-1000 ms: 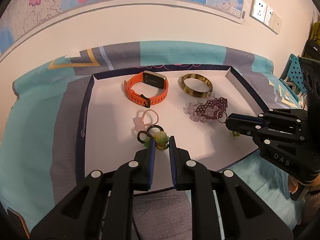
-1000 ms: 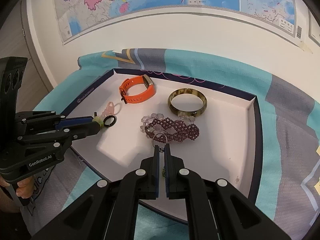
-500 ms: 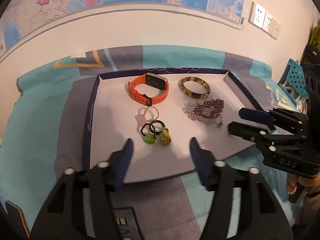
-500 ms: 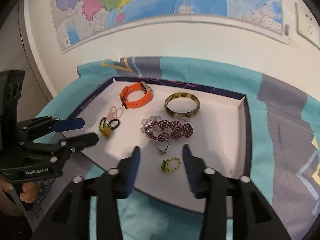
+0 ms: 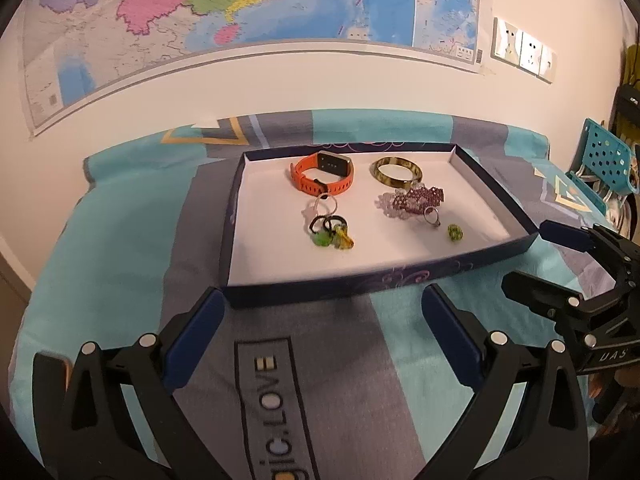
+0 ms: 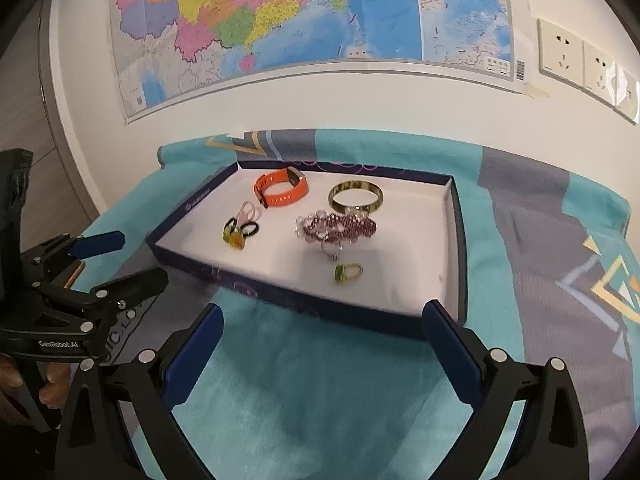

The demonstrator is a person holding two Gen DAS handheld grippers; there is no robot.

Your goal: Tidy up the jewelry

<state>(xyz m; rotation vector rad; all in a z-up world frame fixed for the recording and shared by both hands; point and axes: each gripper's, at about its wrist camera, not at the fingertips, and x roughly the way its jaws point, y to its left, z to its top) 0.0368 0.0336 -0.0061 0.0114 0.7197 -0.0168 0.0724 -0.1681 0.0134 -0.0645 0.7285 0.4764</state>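
A dark-blue tray (image 5: 236,208) (image 6: 460,248) with a white floor holds an orange watch band (image 5: 322,176), a horn-coloured bangle (image 5: 396,172), a purple beaded bracelet (image 5: 414,200), a silver ring (image 5: 432,218), a green ring (image 5: 455,232) and a cluster of black rings with green and yellow stones (image 5: 330,230). My left gripper (image 5: 322,300) (image 6: 142,256) hangs before the tray's front wall, jaws opening, nothing between them. My right gripper (image 6: 323,312) (image 5: 525,254) stands off the tray's near right corner, jaws opening too, also empty.
The tray lies on a teal and grey cloth (image 5: 120,240) printed with letters. A map (image 5: 240,8) and wall sockets (image 5: 524,50) are on the wall behind. A teal perforated plastic thing (image 5: 604,160) stands at the far right. A hand (image 6: 12,376) holds the left gripper.
Both grippers went from shut to wide open and drew back out of the tray toward the near edge. The stone rings and the silver ring now lie free on the tray floor.
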